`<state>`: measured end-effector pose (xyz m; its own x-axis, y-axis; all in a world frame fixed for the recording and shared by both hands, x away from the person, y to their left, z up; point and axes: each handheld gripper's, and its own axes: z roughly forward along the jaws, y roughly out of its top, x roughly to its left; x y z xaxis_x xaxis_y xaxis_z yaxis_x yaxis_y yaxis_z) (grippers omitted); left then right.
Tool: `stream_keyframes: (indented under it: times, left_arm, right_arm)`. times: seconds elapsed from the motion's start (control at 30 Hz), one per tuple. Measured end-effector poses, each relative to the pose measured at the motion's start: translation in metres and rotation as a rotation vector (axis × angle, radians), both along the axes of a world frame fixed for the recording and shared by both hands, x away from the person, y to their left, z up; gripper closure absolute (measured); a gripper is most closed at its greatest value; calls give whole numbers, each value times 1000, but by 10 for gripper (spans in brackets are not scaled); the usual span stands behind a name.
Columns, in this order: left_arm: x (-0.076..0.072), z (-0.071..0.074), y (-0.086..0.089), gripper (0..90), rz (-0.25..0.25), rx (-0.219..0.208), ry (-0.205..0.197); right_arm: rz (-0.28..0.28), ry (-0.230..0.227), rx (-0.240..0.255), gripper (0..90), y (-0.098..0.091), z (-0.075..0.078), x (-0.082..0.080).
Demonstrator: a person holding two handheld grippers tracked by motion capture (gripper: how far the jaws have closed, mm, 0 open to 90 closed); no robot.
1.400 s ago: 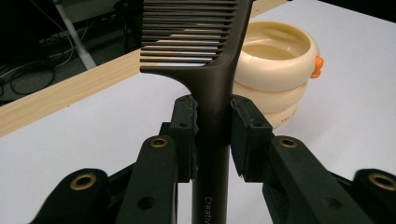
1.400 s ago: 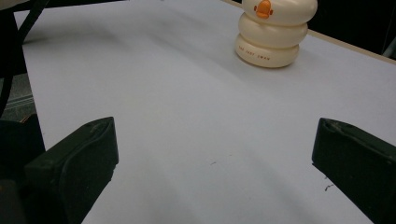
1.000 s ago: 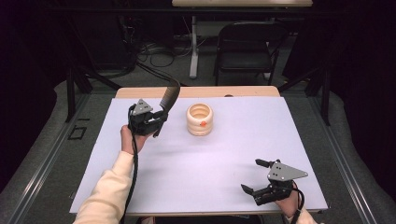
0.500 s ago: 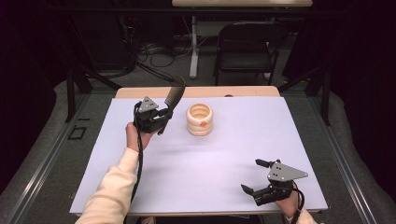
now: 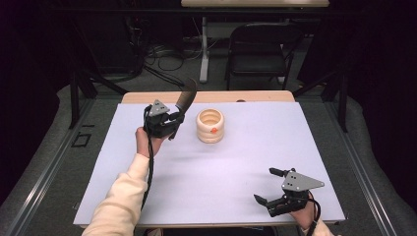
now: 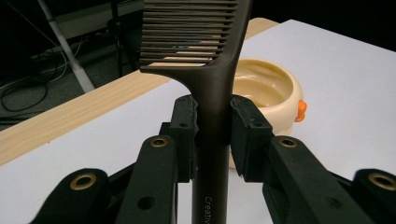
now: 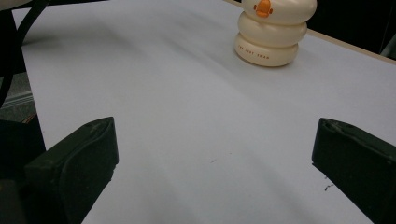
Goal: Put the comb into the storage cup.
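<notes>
The left claw (image 5: 169, 119), pinching a dark comb (image 5: 186, 98) by its handle, has moved toward the cream cup (image 5: 210, 126). The right claw (image 5: 269, 186) rests spread on the table (image 5: 216, 182), unmoved.

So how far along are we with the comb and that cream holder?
Done: the left gripper is shut on the dark comb, lifted off the table. In hand: it hangs beside the cream ringed holder, teeth up. Probably left: getting it into the holder. The right gripper sits open, idle.
</notes>
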<state>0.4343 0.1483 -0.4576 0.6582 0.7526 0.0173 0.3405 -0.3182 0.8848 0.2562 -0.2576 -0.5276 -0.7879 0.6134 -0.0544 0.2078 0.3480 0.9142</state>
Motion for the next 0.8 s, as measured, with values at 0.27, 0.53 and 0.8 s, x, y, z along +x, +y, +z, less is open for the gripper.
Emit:
stream_keyframes:
  times: [0.27,0.53,0.8]
  left_arm:
    - [3,3,-4,723,-1,-7,-7]
    - [7,7,-9,723,1,-10,-15]
    - [11,12,-16,723,-1,-16,-27]
  right_arm:
    - [-1,-4,-2,0,0,0,0]
    - [-1,-4,-3,0,0,0,0]
    - [0,-5,-2,0,0,0,0]
